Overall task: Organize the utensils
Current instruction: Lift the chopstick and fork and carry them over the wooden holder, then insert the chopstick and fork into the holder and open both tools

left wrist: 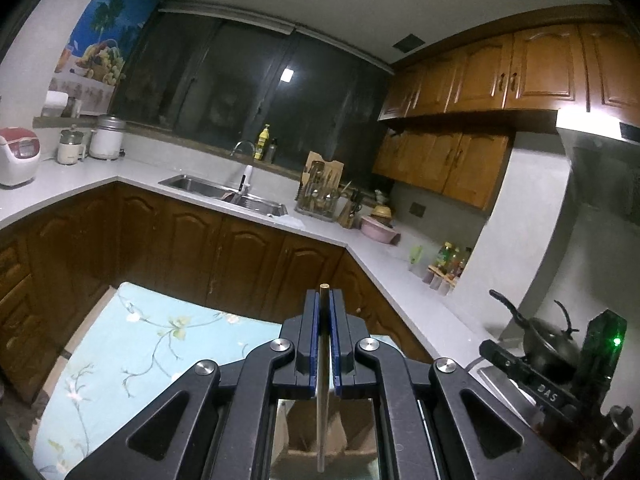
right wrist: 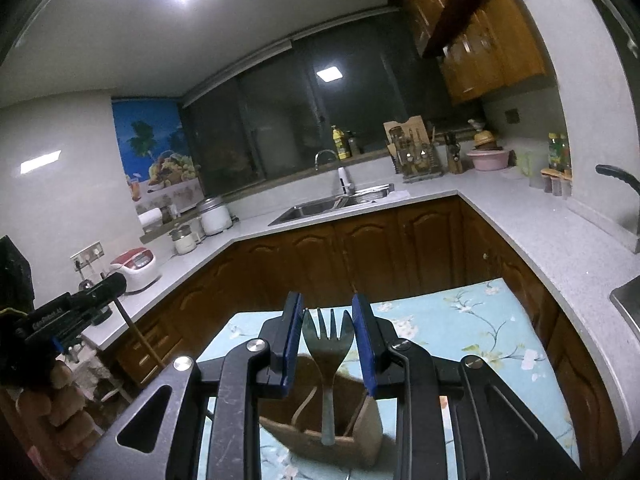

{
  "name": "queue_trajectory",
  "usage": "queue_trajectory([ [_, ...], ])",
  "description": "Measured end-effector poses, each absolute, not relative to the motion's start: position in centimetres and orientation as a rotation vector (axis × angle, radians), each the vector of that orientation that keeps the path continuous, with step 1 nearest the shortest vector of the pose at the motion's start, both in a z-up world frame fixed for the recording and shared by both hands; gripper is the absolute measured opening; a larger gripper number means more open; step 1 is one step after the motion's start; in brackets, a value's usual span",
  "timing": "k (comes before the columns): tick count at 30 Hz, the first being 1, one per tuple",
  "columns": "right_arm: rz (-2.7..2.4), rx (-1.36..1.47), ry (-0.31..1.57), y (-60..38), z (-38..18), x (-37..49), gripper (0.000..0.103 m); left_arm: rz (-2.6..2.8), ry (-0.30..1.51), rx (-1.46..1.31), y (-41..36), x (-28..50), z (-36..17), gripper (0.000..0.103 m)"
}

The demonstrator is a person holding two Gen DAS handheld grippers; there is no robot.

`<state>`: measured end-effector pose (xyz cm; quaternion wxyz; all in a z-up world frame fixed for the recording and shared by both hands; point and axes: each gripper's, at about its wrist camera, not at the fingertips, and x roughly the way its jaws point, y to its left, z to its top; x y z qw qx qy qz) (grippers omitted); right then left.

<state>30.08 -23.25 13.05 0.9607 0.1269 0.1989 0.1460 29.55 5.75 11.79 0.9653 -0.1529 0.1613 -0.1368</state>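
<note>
Left tool (left wrist: 325, 300): black frame, blue pads, clamped narrow on a thin pale wooden chopstick (left wrist: 322, 400). Chopstick tip projecting just past the fingertips; lower end running down over a brown cardboard utensil box (left wrist: 316, 446), end cut off by the frame's lower edge. Box in this view mostly hidden behind the tool body.

Right tool (right wrist: 327, 312): partly closed, pads pressed on both edges of the head of a dull green metal fork-tipped spoon (right wrist: 326, 344). Tines pointing up, handle hanging down into the cardboard utensil box, which stands below on the light-blue floral cloth-covered table (right wrist: 460, 328). Box compartments dim; exact compartment under the handle not determinable. Other contents of the box hard to make out.

Left tool also visible at the left edge of the right view, chopstick slanting down beneath it, partly cut off.

Background: grey L-shaped kitchen counter (left wrist: 360, 252), steel sink (left wrist: 224, 192), both well apart from the tools.
</note>
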Motion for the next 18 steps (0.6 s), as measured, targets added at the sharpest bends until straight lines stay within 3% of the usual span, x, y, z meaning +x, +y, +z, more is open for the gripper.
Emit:
queue_trajectory([
  [18,0.270,0.286,0.512,-23.6,6.8,34.1,0.026,-0.219,0.396,-0.358,3.0,37.5,3.7,0.003],
])
